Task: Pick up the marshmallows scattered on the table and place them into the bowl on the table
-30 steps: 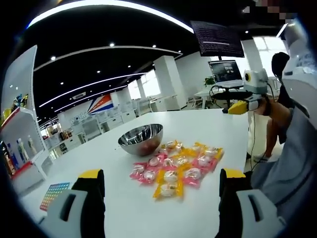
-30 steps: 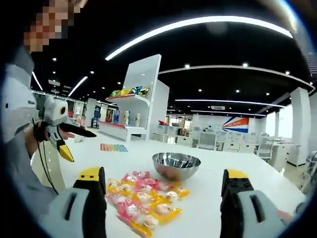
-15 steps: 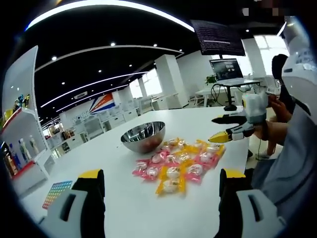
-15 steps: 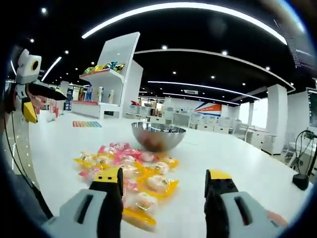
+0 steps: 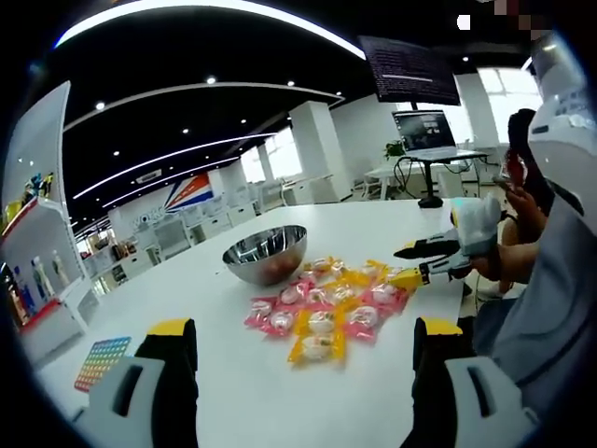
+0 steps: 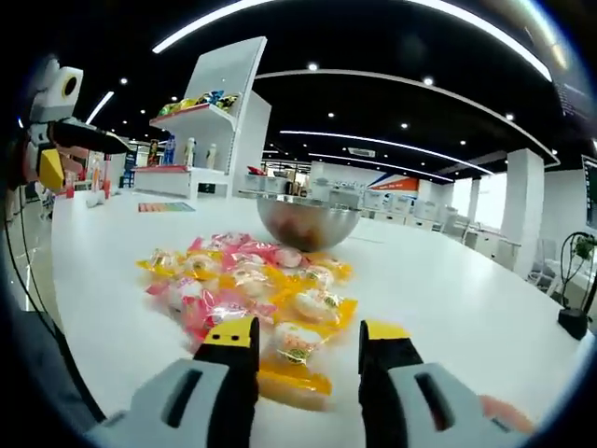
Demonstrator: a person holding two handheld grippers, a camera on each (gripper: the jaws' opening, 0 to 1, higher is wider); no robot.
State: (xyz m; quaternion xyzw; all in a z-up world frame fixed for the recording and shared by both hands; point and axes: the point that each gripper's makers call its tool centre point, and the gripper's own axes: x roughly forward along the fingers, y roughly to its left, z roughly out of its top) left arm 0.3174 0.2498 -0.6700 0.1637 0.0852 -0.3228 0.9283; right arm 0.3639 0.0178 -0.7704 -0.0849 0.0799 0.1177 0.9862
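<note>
A steel bowl (image 5: 266,254) stands on the white table (image 5: 233,392), with something pinkish inside it. In front of it lies a pile of marshmallows (image 5: 326,308) in pink and yellow wrappers. My left gripper (image 5: 304,329) hovers open, short of the pile. My right gripper (image 5: 410,264) comes in from the right with its tips at the pile's right edge. In the right gripper view, the right gripper (image 6: 308,336) is low on the table, its jaws narrowed on either side of a yellow-wrapped marshmallow (image 6: 297,347); contact is unclear. Beyond the pile (image 6: 242,275) is the bowl (image 6: 306,222). The left gripper (image 6: 79,154) hangs at upper left.
A colour chart (image 5: 101,364) lies on the table at the near left of the left gripper view. Shelves with goods (image 6: 210,98) stand behind the table. A desk with a monitor (image 5: 424,131) is at the back right. A person's sleeve (image 5: 550,280) is close on the right.
My right gripper has dropped to the table and pushed into the pile's near edge, and its jaws have narrowed around a yellow-wrapped marshmallow. The left gripper has barely moved.
</note>
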